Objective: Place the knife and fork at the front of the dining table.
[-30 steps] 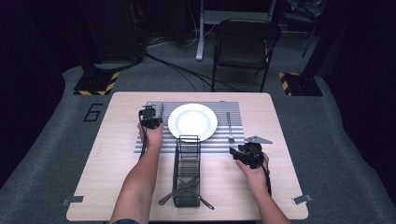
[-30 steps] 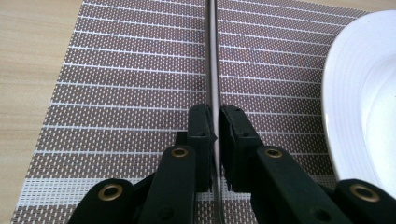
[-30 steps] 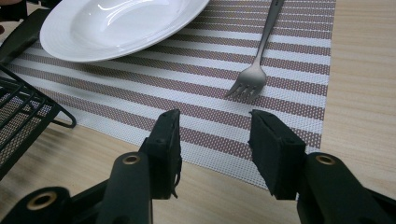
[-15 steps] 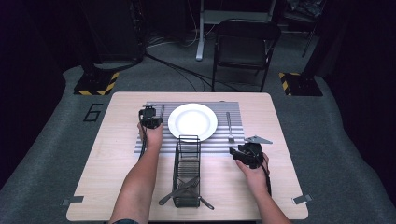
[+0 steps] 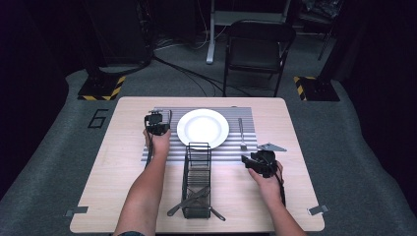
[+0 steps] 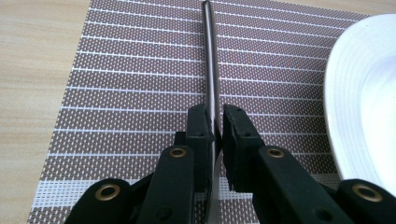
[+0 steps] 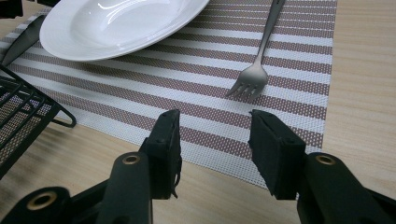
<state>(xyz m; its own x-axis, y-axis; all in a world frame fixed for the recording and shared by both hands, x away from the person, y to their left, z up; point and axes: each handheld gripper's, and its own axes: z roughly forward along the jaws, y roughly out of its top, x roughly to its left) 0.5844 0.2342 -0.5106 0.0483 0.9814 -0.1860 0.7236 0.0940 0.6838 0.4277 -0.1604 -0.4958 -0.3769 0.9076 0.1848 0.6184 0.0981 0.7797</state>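
While both forearms reach over the table (image 5: 113,162), the left gripper (image 6: 215,122) sits on the placemat (image 6: 116,84) beside the plate (image 5: 202,127), jaws clamped on a knife (image 6: 210,60). The right gripper (image 7: 214,135), empty and half open, faces the fork (image 7: 257,65); its view shows the tines.

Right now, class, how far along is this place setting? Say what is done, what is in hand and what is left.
Done: the plate sits mid-mat, with a fork laid on its right. In hand: the left gripper is shut on a knife, on the mat left of the plate. The right gripper is open, holding nothing, near the fork. Left: probably releasing the knife; more cutlery lies in the basket.
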